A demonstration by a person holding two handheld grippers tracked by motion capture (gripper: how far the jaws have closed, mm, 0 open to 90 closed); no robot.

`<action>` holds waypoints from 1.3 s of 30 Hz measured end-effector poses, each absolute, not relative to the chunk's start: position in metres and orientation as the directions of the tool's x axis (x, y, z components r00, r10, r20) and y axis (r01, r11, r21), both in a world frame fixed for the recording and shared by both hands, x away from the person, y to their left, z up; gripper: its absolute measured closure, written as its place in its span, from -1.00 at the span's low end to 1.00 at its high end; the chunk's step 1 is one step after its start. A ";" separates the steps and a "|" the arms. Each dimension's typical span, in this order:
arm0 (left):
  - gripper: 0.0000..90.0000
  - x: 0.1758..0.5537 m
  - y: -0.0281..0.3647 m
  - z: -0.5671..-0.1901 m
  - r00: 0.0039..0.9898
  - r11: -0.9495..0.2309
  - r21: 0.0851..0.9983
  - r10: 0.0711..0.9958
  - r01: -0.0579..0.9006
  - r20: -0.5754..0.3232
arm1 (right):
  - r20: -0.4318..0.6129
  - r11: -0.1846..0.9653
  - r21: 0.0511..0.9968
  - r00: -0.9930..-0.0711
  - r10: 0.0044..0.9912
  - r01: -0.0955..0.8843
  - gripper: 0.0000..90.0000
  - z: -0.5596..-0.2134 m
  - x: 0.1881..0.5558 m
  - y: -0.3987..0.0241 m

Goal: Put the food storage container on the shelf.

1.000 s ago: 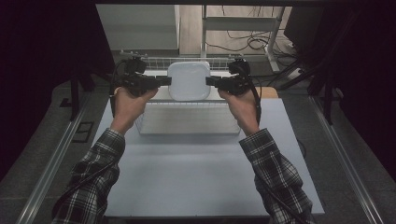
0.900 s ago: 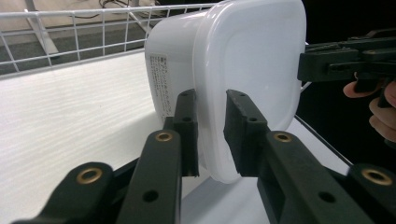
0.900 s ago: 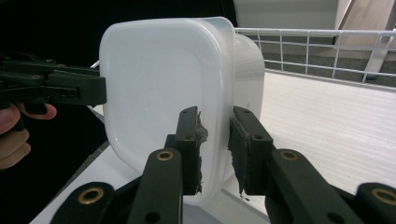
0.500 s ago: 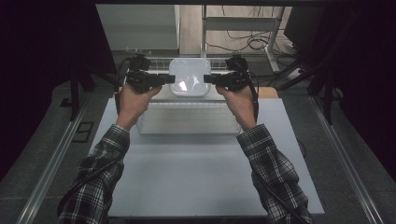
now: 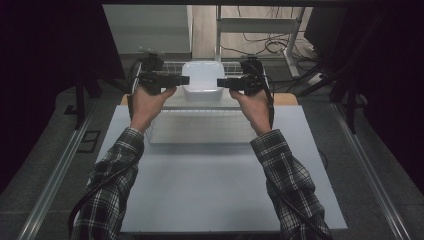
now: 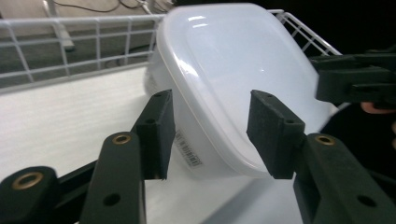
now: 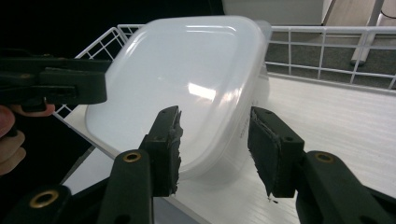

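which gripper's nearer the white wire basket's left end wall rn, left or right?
Left. The left gripper sits at the white lidded container's left edge, close to that end of the wire basket; the right gripper is across the container.

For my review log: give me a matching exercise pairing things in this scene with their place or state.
Things:
1. Container
2. Left gripper
3. Right gripper
4. Wire basket

Places or states:
A. Open, at the container's right side
B. White, lidded, between both grippers
C. Around the far end of the table
D. Open, at the container's left side

Pairs: 1-B, 2-D, 3-A, 4-C
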State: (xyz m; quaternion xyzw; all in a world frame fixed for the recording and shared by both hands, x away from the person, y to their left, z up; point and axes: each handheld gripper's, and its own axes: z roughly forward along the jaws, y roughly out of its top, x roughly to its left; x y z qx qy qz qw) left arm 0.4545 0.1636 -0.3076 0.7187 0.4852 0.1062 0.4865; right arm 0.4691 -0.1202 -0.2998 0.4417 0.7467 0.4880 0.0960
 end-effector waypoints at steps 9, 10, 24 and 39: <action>-0.10 0.463 0.156 -0.308 0.484 -0.083 0.827 0.841 0.556 -0.241 | 0.261 0.127 0.822 -0.566 0.782 0.555 0.08 -0.299 0.475 -0.116; -0.19 0.462 0.157 -0.307 0.495 -0.087 0.834 0.836 0.545 -0.237 | 0.257 0.129 0.823 -0.565 0.784 0.554 0.06 -0.299 0.476 -0.117; -0.83 0.438 0.161 -0.316 0.686 -0.201 0.874 0.703 0.443 -0.186 | 0.157 0.197 0.881 -0.659 0.736 0.430 -0.77 -0.308 0.460 -0.124; -1.00 0.418 0.160 -0.330 0.766 -0.269 0.871 0.620 0.410 -0.169 | 0.091 0.277 0.877 -0.701 0.708 0.393 -0.91 -0.325 0.441 -0.124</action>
